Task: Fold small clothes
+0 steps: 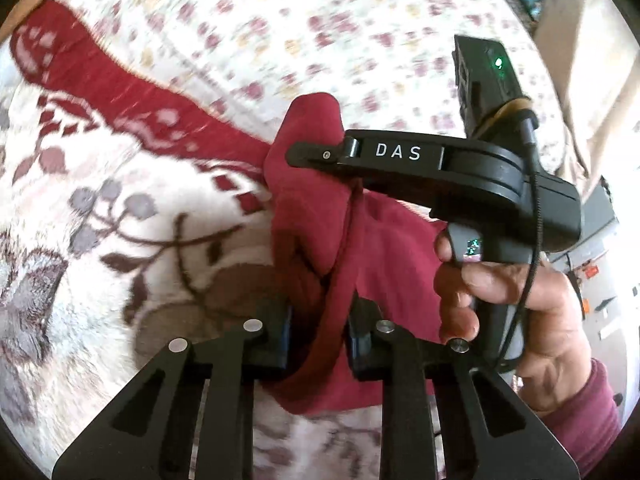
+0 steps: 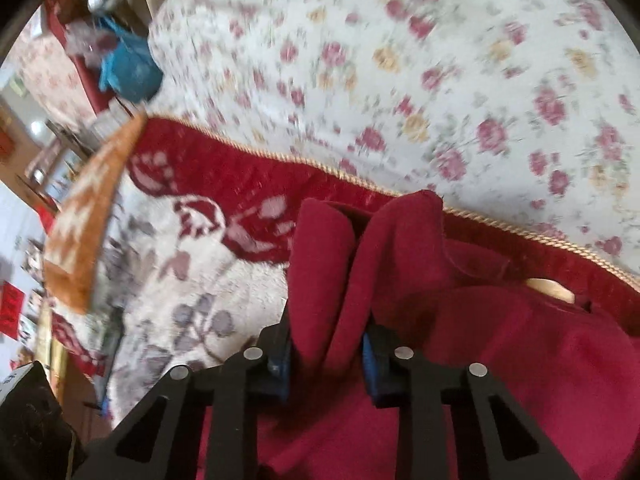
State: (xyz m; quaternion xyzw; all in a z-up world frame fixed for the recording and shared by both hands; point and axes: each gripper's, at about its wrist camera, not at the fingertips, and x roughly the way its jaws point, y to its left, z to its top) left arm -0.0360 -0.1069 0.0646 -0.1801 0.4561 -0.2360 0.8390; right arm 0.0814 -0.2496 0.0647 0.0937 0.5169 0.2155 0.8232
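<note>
Two grippers each pinch the same dark red cloth [image 1: 304, 216], a small piece of clothing. The left gripper [image 1: 320, 344] has its jaws nearly closed, and a bunched strip of the cloth runs up between its blue pads [image 1: 285, 336]. The pads squeeze it from both sides. Ahead of that gripper the cloth rises in a soft lump. The right gripper [image 2: 326, 364] is just ahead and to the right of the left one, held by a hand [image 1: 516, 312] in a dark red sleeve [image 1: 592, 432]. Its black finger [image 1: 320, 154] lies across the top of the lump.

From the right wrist camera, the right gripper's jaws are also nearly closed. A thick fold of the cloth stands up between its pads [image 2: 280, 364], and the pads press on it. More of the cloth spreads out to the right of this gripper and below it. Under everything lies a fluffy blanket [image 2: 168, 280] with a red edge, and beyond that a flowery sheet [image 2: 400, 60].

It looks like the grabbing step is done, and the cloth seems to hang a little off the blanket. The fold itself is not made yet, because the cloth is lumpy and not flat. Next, both hands probably need to pull apart gently to stretch the cloth smooth, then lay one side over the other. Pulling too hard could make it slip out.
</note>
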